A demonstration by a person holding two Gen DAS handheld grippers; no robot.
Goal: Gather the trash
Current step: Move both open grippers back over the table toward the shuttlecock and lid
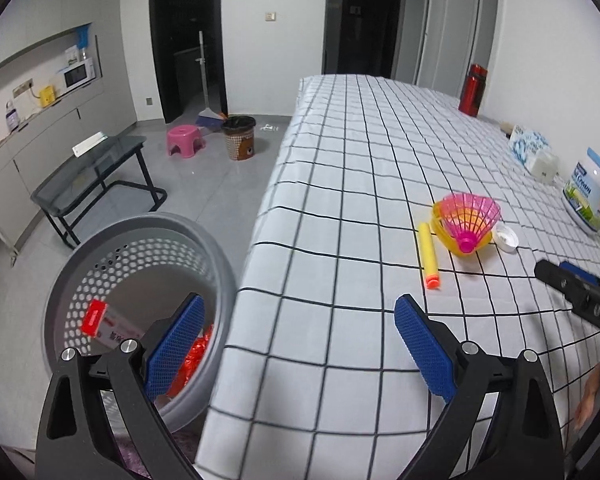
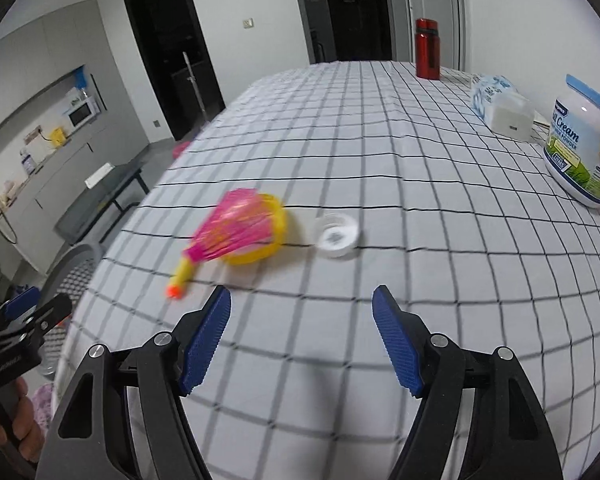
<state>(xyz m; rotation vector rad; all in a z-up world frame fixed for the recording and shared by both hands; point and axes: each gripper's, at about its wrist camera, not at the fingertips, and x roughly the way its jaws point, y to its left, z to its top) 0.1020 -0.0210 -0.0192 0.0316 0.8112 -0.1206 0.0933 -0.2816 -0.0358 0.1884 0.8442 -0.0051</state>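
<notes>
Lying on the checked tablecloth [image 1: 340,160]: foam dart [image 1: 427,254], pink shuttlecock [image 1: 470,218], white cap [image 1: 506,237]; left gripper [image 1: 300,344] and right gripper [image 2: 302,336] both spread, empty.

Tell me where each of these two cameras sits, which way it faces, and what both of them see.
Left wrist: rides the left gripper, looking down past its open fingers at the table edge and the grey basket on the floor; the right gripper and a hand enter at right.
Right wrist: rides the right gripper, fingers open, facing along the checked tablecloth; the left gripper shows at left.
Shared: the pink shuttlecock, yellow foam dart, white cap, red flask.
</notes>
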